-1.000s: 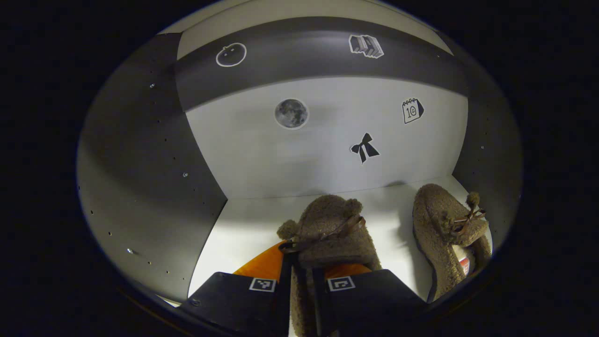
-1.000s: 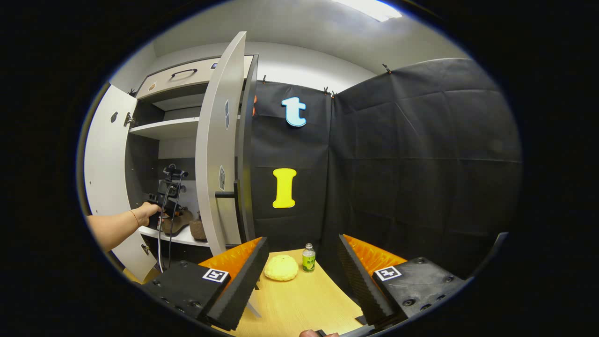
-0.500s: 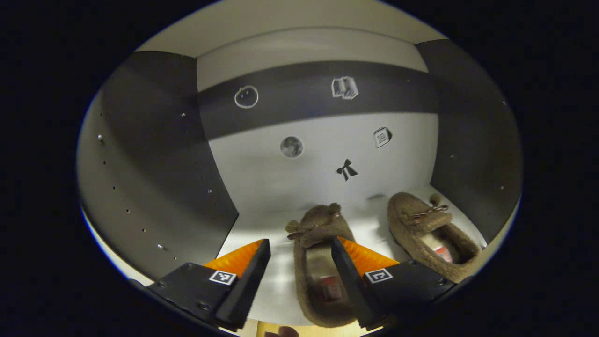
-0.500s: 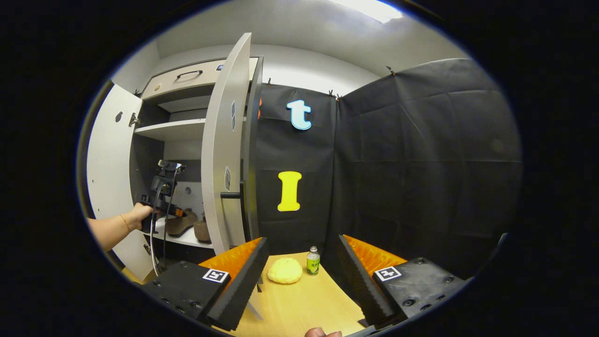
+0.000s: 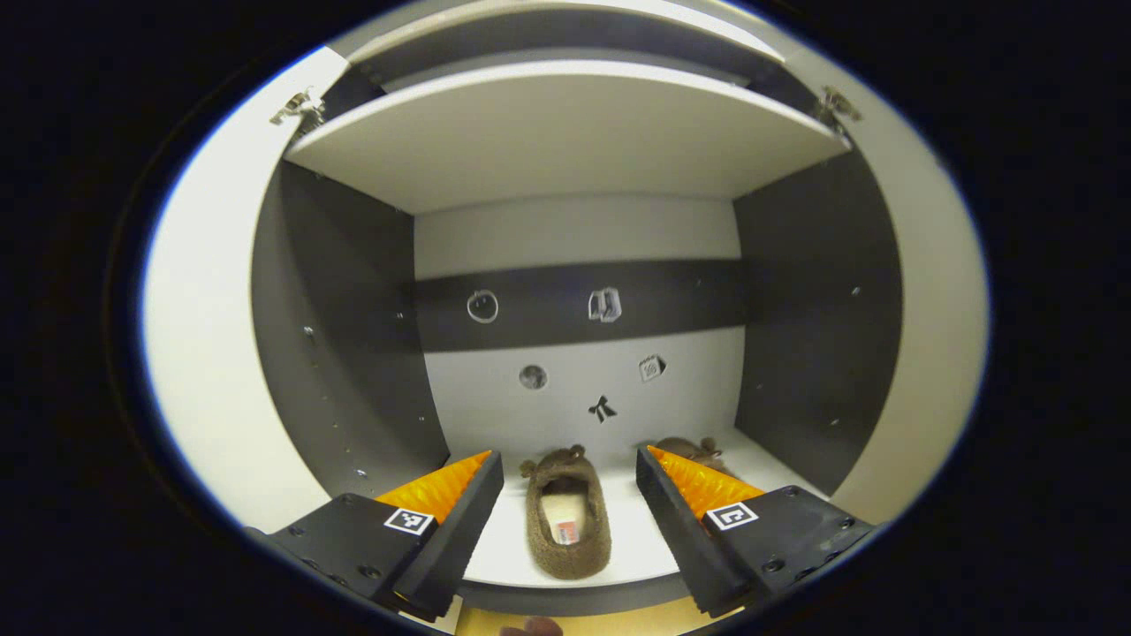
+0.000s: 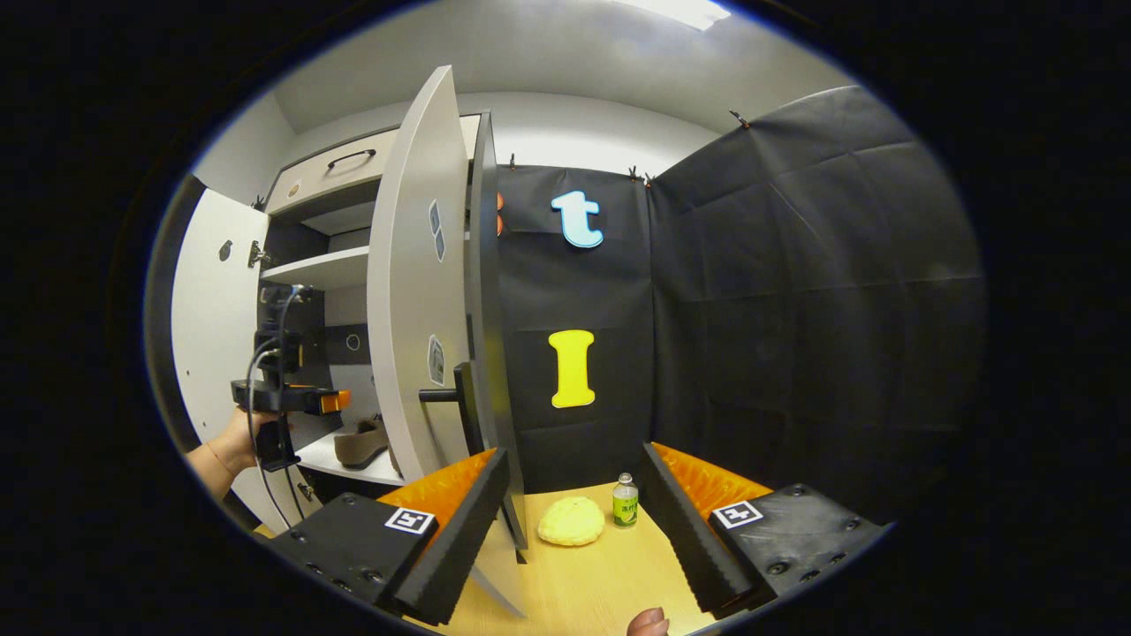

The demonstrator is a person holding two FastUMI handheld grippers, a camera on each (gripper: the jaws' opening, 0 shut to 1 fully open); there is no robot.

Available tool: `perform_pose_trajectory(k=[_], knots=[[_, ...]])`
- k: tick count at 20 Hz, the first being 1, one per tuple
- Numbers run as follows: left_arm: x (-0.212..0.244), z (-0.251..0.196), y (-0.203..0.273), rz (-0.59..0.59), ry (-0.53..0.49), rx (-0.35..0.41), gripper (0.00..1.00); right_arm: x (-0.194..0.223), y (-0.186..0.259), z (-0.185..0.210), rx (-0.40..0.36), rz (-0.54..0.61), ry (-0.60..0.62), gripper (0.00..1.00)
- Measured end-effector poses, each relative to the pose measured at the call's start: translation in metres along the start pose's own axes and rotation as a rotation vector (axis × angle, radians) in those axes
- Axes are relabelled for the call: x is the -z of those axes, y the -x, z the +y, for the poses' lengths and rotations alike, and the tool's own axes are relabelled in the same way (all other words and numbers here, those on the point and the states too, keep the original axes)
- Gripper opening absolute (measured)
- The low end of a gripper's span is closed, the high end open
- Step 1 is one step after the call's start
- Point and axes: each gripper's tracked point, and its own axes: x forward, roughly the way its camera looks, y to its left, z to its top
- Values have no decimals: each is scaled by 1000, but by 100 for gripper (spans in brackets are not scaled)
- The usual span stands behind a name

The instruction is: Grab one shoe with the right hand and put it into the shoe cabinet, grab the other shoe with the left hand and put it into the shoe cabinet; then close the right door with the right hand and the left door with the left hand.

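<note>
Grey-and-white shoe cabinet fills the frame's centre, a fuzzy brown slipper low on its shelf between the wide-open, empty left gripper. Lower right, its mate sits half hidden behind a finger. Right gripper gapes empty over a wooden table bearing a yellow bun and small bottle.

My left gripper view looks straight into the shoe cabinet from just outside. My right gripper view faces the booth wall from farther back; both share the cabinet's shelf.
</note>
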Motion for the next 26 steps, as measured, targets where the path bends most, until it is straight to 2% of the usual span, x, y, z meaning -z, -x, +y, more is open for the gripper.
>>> perform_pose_trajectory(k=[2,5,7,8,9,10,11,16,17,18,26], knots=[[-12,-3,29,-46,33,13,97,1,-10,-5,12,3,26,98],[-21,-2,68,-83,75,24,99,5,-24,-7,17,10,2,98],[-24,3,92,-108,83,9,96,7,-30,0,0,21,-1,98],[-24,3,102,-113,82,11,99,6,-31,5,-19,24,-3,98],[-22,4,111,-109,79,12,99,6,-31,10,-37,26,-8,98],[-20,7,120,-103,77,13,94,6,-30,13,-43,27,-10,98],[-16,8,129,-96,77,14,96,6,-28,12,-42,24,-6,98],[-4,23,173,-93,88,9,96,8,-26,21,-34,42,-5,98],[-2,24,181,-93,84,14,99,9,-25,22,-29,45,-8,98],[-1,27,189,-95,79,14,96,9,-24,24,-23,48,-10,98],[18,52,237,-75,44,22,96,15,-12,60,-27,58,-23,98]])
